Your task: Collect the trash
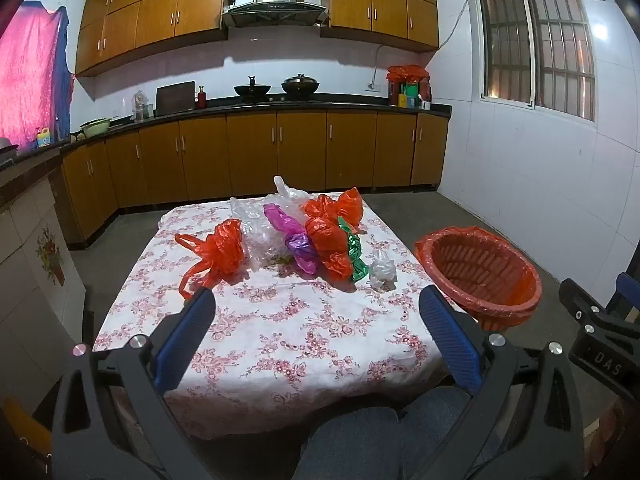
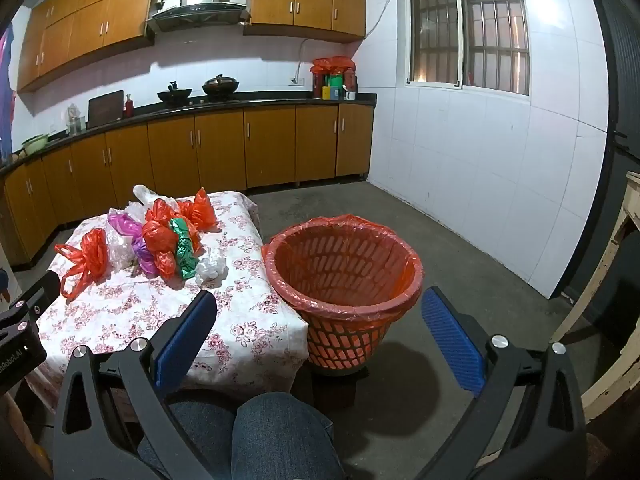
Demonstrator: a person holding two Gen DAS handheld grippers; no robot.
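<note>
The trash is a heap of crumpled plastic bags across the middle of the floral-clothed worktop (image 1: 280,320): an orange bag with loose handles (image 1: 218,250) at the left of the heap, clear film behind it, a purple bag (image 1: 294,240), more orange bags, a green foil one (image 1: 354,252), and a small white bag (image 1: 382,268) lying nearest the bin. The lined orange bin (image 2: 344,268) stands on the floor just beside the worktop's right edge, its mouth free and nothing visible inside.

Both tools hang low in the frame over the person's knees. The left hand-held gripper (image 1: 316,308) has its jaws spread wide and holds nothing; the right hand-held gripper (image 2: 320,312) is likewise spread and empty, aimed toward the bin.

The first pick is probably best made on the small white bag or the handled orange bag, since each lies apart from the rest. Pinching a bunched fold, not a loose flap, should stop the film slipping. The tangled centre bags may drag neighbours along. The tablecloth could snag if the jaws close too low.
</note>
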